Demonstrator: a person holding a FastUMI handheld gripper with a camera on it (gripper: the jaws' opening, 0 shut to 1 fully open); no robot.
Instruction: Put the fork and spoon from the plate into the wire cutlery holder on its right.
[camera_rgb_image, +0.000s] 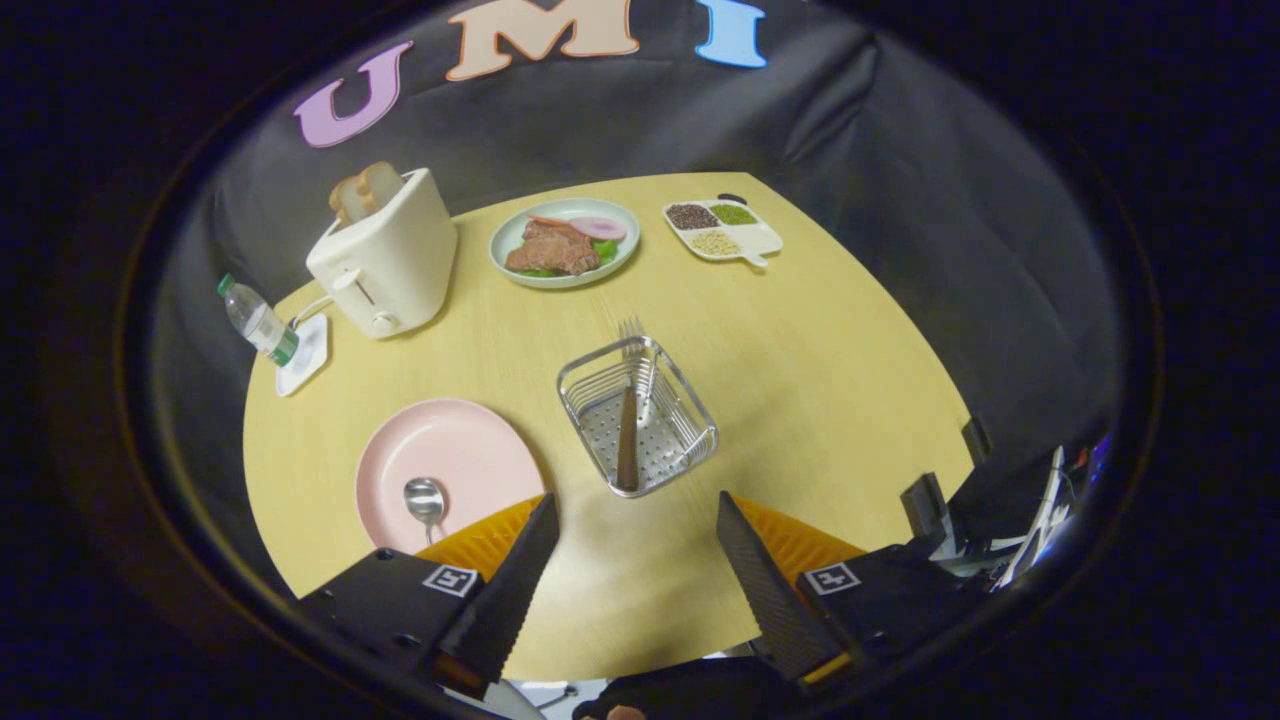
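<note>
Fork (628, 420) lies inside the wire cutlery holder (690, 415), its handle resting on the perforated floor and its tines poking up over the far rim. Just left of the holder sits the pink plate (480, 450), and the spoon (425, 500) lies on its near part, bowl up, with the handle running toward the fingers. The hand-held gripper (638, 545) hovers above the near part of the wooden counter (830, 400) with its 2 fingers spread wide and nothing between them; the holder is just ahead of the gap, and the spoon is just beyond the left finger (515, 590). Farther back stand a cream toaster (385, 260) with bread slices in its slots, a pale green dish of meat and vegetables (565, 243), and a divided white tray (722, 230) with 3 kinds of grains. A small water bottle (258, 320) leans beside a white coaster (305, 352) near the toaster, at the counter's left edge.
</note>
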